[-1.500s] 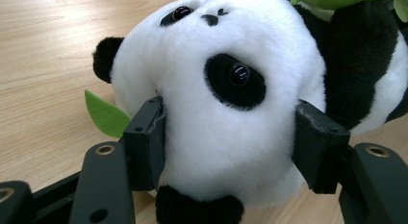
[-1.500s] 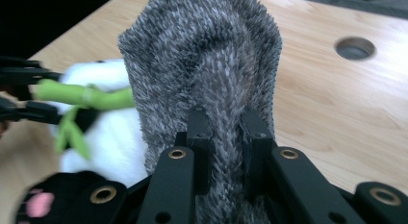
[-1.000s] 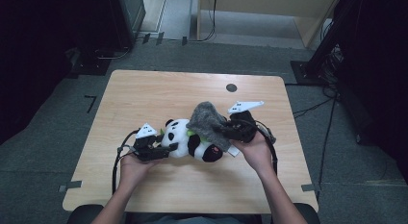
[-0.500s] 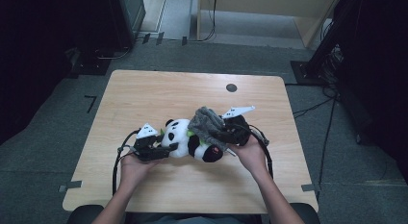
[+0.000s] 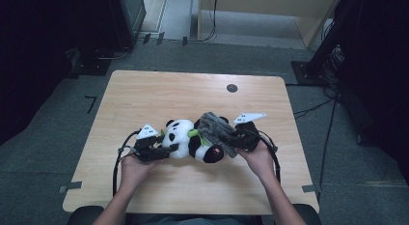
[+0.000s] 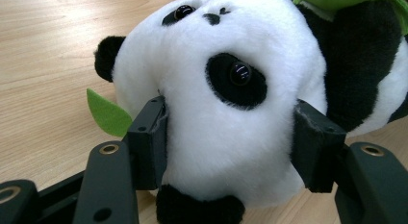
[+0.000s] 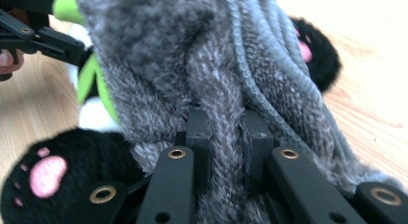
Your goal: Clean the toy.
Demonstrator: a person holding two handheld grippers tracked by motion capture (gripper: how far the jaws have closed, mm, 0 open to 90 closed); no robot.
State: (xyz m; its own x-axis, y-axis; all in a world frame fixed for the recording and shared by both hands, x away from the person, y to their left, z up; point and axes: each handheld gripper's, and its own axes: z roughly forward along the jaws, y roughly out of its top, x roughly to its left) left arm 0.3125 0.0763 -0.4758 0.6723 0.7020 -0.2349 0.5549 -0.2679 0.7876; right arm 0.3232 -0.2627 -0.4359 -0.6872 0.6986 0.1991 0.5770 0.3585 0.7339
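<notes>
The left claw (image 6: 226,142) clamps the toy panda's (image 6: 231,89) head; the right claw (image 7: 226,137) pinches the grey knitted cloth (image 7: 192,65) draped on it.

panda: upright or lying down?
Lying down. In the high view the panda is stretched sideways across the table, head toward the left gripper, whose pads clamp its head, feet toward the right gripper.

A light wooden surface (image 5: 144,97) is seen at the centre of the frame, with a small dark round mark (image 5: 232,88) near its far edge. Grey floor (image 5: 58,138) surrounds it; black cables (image 5: 333,119) are laid at the right.
</notes>
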